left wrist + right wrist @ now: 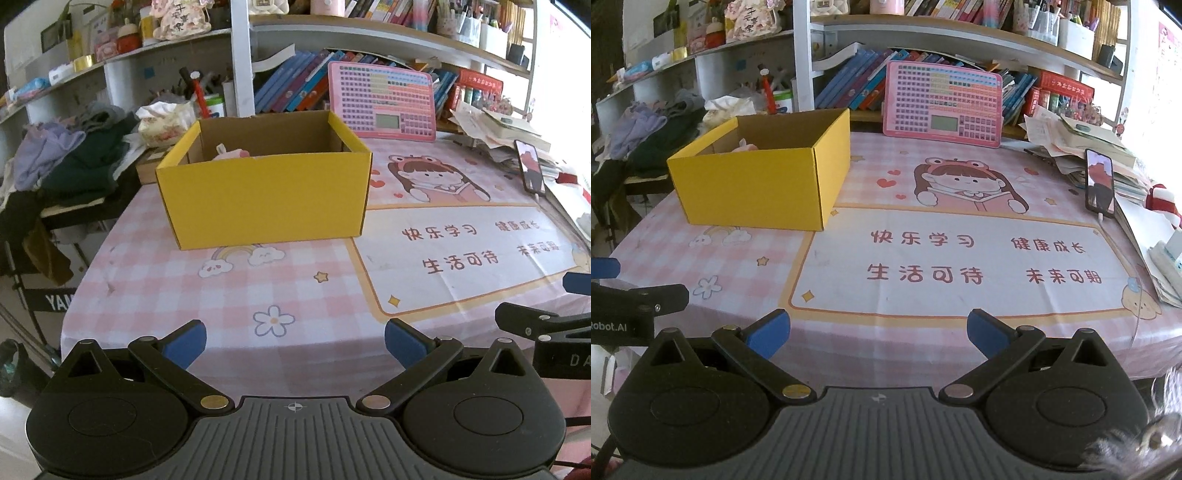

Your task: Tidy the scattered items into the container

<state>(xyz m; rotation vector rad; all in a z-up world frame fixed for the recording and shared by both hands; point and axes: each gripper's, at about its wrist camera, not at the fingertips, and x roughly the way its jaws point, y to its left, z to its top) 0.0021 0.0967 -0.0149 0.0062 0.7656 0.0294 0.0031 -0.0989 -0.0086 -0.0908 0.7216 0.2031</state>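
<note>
A yellow cardboard box [264, 192] stands open on the pink checked tablecloth; it also shows in the right wrist view [757, 184] at the left. A pink item [231, 153] lies inside it, mostly hidden by the front wall; it also shows in the right wrist view [748, 147]. My left gripper [294, 345] is open and empty, low over the near table edge, well short of the box. My right gripper [878, 332] is open and empty, to the right of the box. Each gripper shows at the edge of the other's view.
A pink electronic learning board [942, 103] leans against the bookshelf behind. A phone [1100, 182] lies on a stack of papers and books [1071, 147] at the right. Clothes [74, 162] are piled at the left. The tablecloth [942, 258] carries printed text.
</note>
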